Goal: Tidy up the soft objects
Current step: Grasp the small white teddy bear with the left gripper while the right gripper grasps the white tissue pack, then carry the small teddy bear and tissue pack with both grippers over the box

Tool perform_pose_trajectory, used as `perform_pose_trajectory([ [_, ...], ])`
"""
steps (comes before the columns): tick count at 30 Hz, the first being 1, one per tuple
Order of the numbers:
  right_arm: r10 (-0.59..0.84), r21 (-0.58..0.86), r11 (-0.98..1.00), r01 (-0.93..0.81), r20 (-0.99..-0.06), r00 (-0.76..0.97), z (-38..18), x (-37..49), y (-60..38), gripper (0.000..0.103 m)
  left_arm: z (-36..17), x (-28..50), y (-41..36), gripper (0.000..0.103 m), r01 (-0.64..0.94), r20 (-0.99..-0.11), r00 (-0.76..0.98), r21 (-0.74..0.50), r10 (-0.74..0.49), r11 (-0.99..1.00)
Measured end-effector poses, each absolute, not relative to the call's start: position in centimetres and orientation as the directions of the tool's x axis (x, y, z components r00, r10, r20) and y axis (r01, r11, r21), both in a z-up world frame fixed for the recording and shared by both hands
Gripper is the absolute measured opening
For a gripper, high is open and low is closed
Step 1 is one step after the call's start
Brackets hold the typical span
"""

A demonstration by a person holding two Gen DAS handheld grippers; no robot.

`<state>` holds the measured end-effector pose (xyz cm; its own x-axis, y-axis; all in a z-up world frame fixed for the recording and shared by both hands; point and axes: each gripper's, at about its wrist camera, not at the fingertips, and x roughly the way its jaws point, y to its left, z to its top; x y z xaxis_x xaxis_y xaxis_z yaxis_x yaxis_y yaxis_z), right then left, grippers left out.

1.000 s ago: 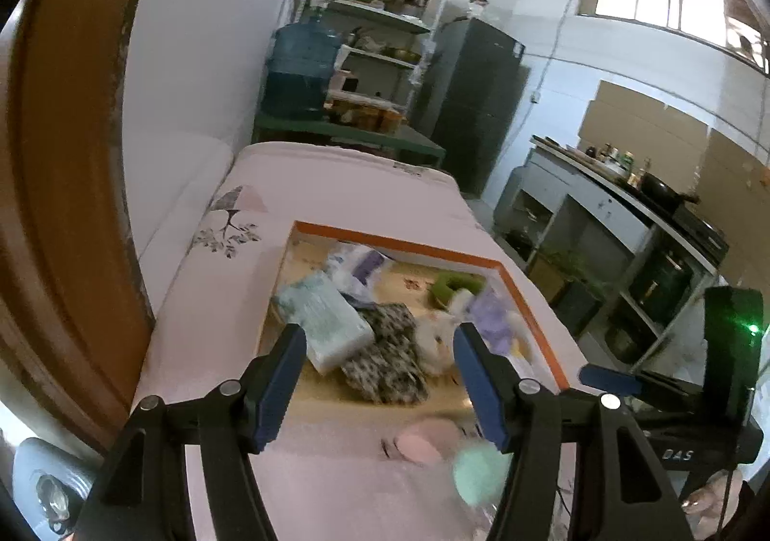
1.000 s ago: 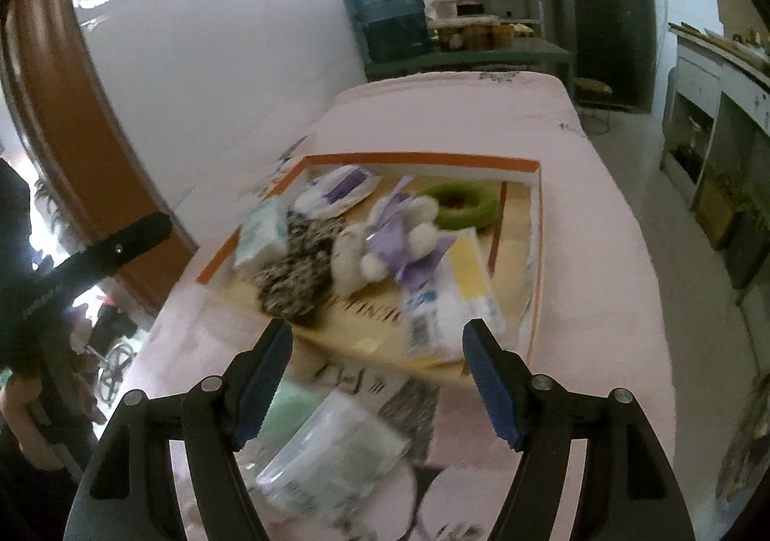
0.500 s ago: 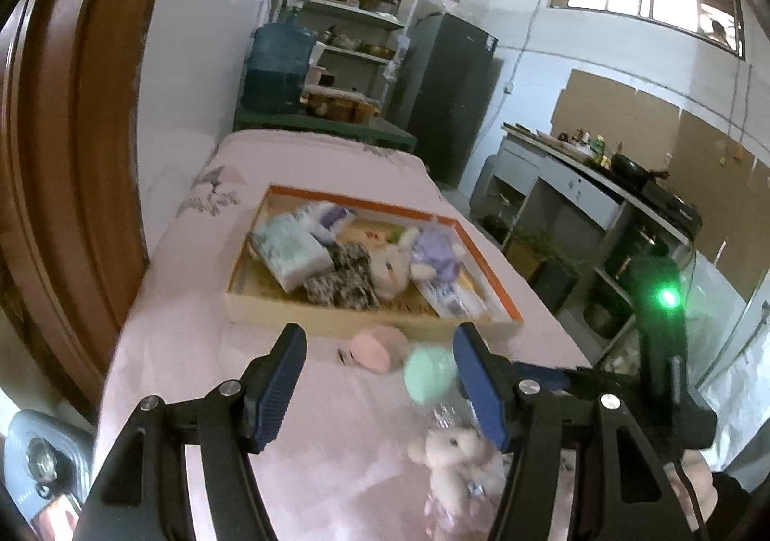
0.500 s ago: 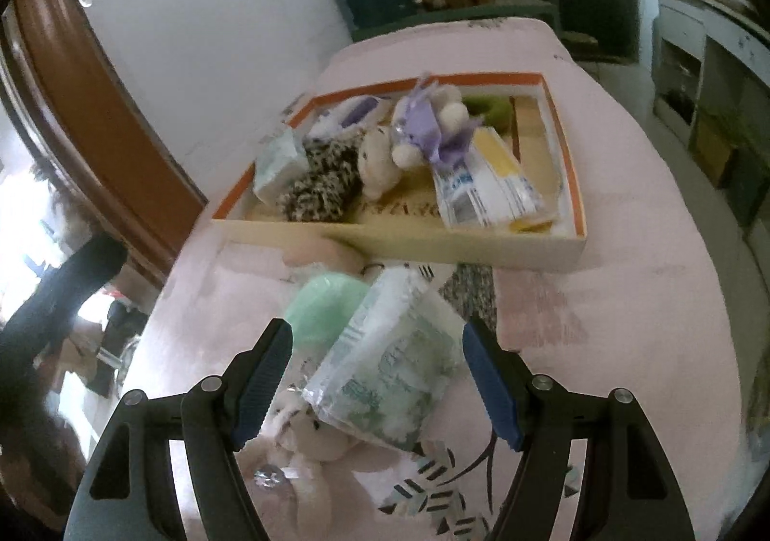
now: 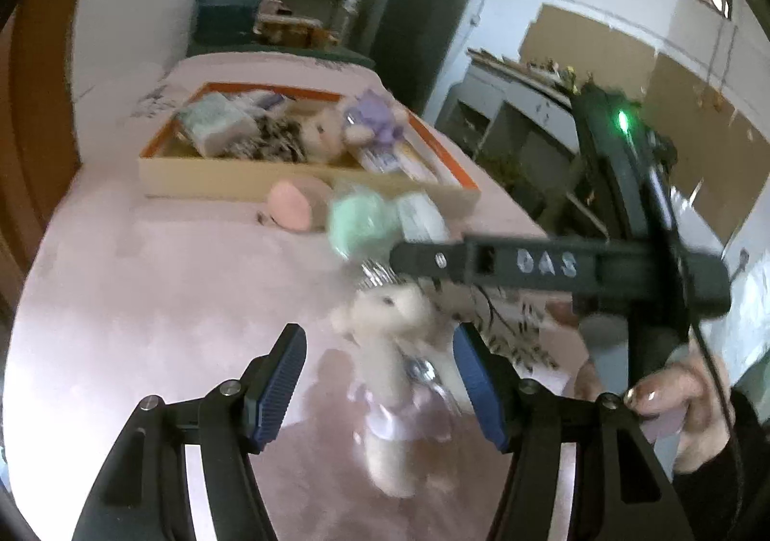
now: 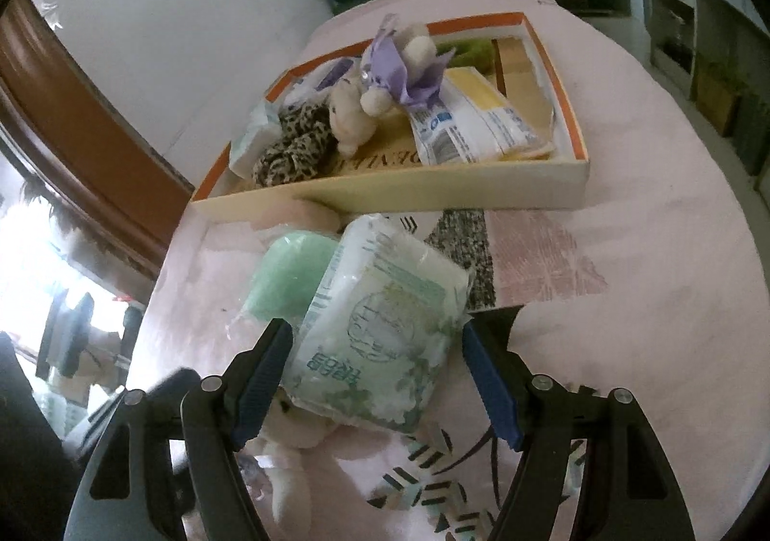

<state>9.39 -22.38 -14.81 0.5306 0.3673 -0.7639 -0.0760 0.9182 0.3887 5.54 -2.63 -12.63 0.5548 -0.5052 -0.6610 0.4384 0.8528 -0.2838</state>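
An orange-rimmed cardboard tray on the pink table holds a leopard-print pouch, plush toys, tissue packs and a green ring. In front of it lie a pink pad, a mint-green pad, a green-printed tissue pack and a cream plush bunny. My left gripper is open with the bunny between its fingers. My right gripper is open around the near end of the tissue pack; its arm crosses the left wrist view.
A white wall and brown door frame run along the left of the table. Behind the table stand a water jug, shelves and a dark fridge. A kitchen counter is off to the right.
Both grippers pulled back from over the tray and dropped toward the near objects. The bunny now sits between the left fingers, the tissue pack between the right fingers.
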Motion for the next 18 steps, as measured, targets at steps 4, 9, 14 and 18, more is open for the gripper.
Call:
perform_pose_trajectory([
  [4,0.372,0.388,0.918,-0.086,-0.764,0.528,-14.7,9.2,-22.6,0.057,-13.4,5.1,-4.0,0.063,0.456,-0.695,0.521,-0.263,-0.495,0.85],
  [9,0.368,0.377,0.921,-0.098,-0.76,0.536,-14.3,8.7,-22.7,0.055,-14.0,5.3,-4.0,0.044,0.448,-0.696,0.485,-0.322,-0.529,0.834],
  [14,0.368,0.378,0.92,-0.1,-0.75,0.549,-13.8,8.1,-23.4,0.055,-13.5,4.5,-3.8,0.03,0.447,-0.677,0.506,-0.325,-0.535,0.833],
  [18,0.366,0.376,0.921,-0.105,-0.74,0.564,-12.9,7.7,-23.9,0.055,-12.8,4.3,-3.9,0.03,0.458,-0.665,0.522,-0.31,-0.534,0.833],
])
